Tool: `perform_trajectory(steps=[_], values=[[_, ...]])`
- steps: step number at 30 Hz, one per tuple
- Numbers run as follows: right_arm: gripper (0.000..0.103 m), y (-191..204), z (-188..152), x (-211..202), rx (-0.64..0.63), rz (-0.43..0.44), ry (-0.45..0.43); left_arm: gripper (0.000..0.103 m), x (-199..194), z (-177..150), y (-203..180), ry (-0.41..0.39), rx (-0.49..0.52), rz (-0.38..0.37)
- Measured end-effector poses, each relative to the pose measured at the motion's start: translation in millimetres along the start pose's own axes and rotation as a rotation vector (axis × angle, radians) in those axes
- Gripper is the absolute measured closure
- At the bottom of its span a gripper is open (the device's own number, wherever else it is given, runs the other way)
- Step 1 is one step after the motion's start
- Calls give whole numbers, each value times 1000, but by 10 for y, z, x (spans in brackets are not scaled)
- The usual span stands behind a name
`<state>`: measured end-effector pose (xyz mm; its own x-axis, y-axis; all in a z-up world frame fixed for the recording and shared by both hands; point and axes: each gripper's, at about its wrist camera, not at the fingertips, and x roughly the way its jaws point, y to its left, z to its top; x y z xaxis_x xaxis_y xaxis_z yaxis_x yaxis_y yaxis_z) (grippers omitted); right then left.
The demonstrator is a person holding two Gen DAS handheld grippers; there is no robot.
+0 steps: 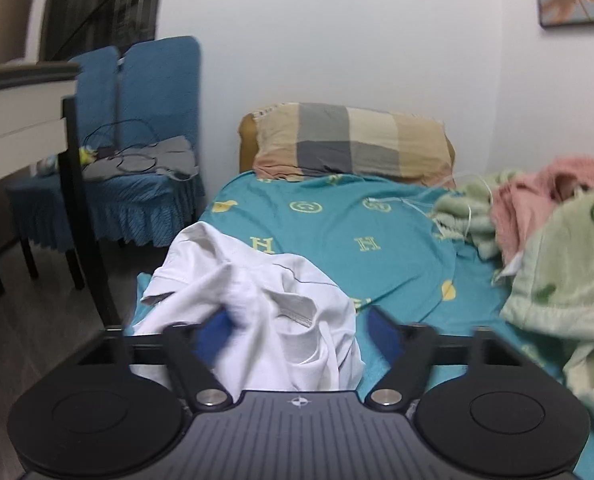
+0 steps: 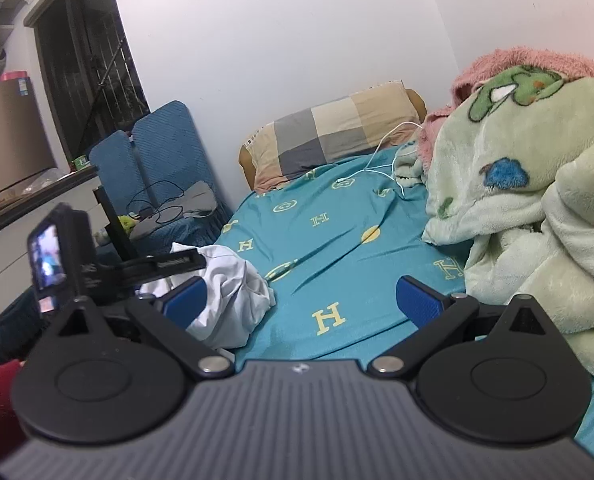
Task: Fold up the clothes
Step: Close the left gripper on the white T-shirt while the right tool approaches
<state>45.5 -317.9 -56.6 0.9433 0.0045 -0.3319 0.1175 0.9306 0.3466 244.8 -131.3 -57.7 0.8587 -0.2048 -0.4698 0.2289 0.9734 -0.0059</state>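
The white garment [image 1: 253, 300] lies crumpled in a heap on the bed [image 1: 337, 232], at the bed's near left edge, on top of the teal sheet with yellow letters. From the left wrist view its collar faces up and its folds bulge between the two blue pads of the left claw [image 1: 297, 332]. The left pad [image 1: 213, 336] is blurred and lies against or partly under the cloth; the right pad [image 1: 383, 330] stands just clear of the garment's right edge, so the claw is half-parted around the cloth and I cannot tell whether it pinches any fabric.

From the right wrist view the right claw [image 2: 301, 300] is released, its blue fingers [image 2: 417, 300] spread wide above the bare sheet with nothing between them. The garment sits just beside its left finger. The left claw's black body and small screen show at the left of that view, over the garment's far side.

At the head of the bed a checked pillow [image 1: 349, 142] rests against the wall. A green and pink fleece blanket [image 2: 529, 184] is piled along the bed's right side, a white cable [image 2: 381, 160] trailing from it onto the sheet. Left of the bed stand blue-covered chairs [image 1: 153, 120] holding a grey cloth and dark cables
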Motion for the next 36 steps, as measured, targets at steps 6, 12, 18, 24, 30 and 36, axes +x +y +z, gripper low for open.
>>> perform_trajectory(steps=[6,12,18,24,30,36], values=[[0,15,-29,47,-5,-3,10,97,-241,-12,7,-30,13,-44],[0,15,-2,4,-9,-12,-11,98,-989,-105,57,-91,45,-132],[0,22,23,-108,-24,-9,-39,98,-1705,-545,-80,-30,131,-319],[4,65,2,-158,-39,34,-20,98,-1758,-1101,-82,122,142,-381],[33,160,-85,-14,-21,71,79,73,-1910,-1011,187,66,82,-431],[35,197,-199,162,54,113,173,50,-1730,-704,523,25,-14,-366]])
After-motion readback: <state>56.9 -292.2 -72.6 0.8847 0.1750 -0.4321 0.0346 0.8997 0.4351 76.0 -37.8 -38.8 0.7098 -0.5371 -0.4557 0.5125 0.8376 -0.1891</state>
